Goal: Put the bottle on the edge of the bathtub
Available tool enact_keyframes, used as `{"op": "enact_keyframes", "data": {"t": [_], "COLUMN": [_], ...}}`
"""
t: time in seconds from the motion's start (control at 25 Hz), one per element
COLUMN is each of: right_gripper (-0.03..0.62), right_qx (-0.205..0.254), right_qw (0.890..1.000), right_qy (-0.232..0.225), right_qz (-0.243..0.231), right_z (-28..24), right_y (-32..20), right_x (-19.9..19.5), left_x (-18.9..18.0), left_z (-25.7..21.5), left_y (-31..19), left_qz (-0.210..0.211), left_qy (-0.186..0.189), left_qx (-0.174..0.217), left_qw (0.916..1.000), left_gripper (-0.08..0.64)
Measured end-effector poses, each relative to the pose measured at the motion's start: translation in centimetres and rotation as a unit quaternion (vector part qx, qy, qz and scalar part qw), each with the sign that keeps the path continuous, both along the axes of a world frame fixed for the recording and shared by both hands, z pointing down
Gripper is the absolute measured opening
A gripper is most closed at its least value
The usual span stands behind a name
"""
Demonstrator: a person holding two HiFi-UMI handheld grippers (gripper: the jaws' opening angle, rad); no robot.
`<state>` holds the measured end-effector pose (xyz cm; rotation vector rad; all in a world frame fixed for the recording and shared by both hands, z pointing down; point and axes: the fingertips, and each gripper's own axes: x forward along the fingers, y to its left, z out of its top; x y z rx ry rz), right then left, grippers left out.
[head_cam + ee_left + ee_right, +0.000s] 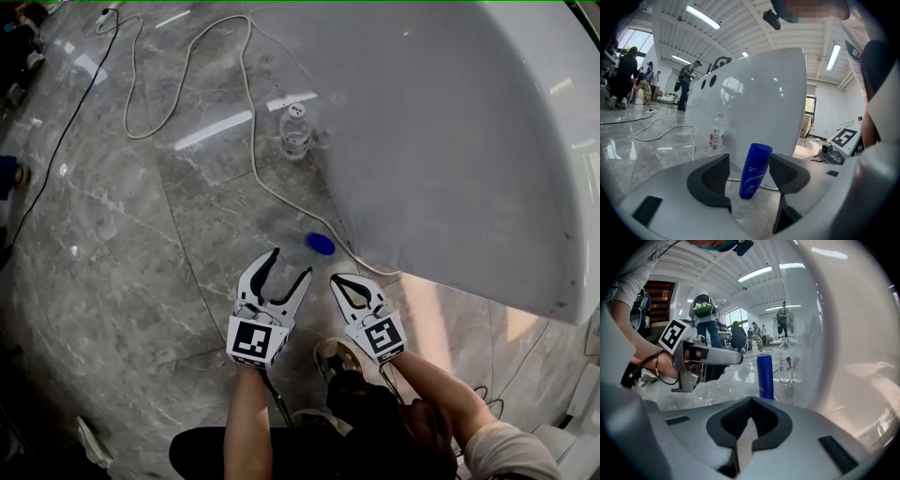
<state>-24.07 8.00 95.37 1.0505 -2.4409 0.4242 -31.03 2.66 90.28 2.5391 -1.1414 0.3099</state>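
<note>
A blue bottle stands upright on the grey floor, close to the white bathtub. My left gripper hangs just short of it, open. In the left gripper view the blue bottle shows in the gap between the jaws, a little ahead of them and untouched. My right gripper is beside the left one, shut and empty. Its view shows the blue bottle ahead and above the closed jaws, with the bathtub wall to the right.
A clear water bottle stands further along the tub's foot. A pale cable snakes over the floor past both bottles. The person's shoe is below the grippers. People stand far off in the hall.
</note>
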Motion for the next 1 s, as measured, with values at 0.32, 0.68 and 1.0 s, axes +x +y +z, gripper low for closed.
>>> {"op": "enact_keyframes", "data": {"t": [0.32,0.68,1.0], "right_gripper": [0.005,0.005,0.005], "right_qx": [-0.005,0.050,0.071], "right_qw": [1.000,0.998,0.997], "right_qy": [0.013,0.025,-0.008], "right_qz": [-0.004,-0.019,0.025], "right_z": [-10.2,-26.8,-39.1], "right_y": [0.0,0.1,-0.7], "right_x": [-1.2,-1.6,-0.1], "left_x": [-2.5,-2.9,-2.7], "left_z": [-8.9,-23.2,-33.2], "left_y": [1.3,2.5,3.7], "left_qz": [-0.089,-0.125,-0.163], "left_qy": [-0.027,-0.022,-0.052], "left_qx": [-0.002,-0.005,-0.014], "left_qw": [0.9957,0.9920,0.9852], "left_gripper": [0.009,0.009,0.009]}}
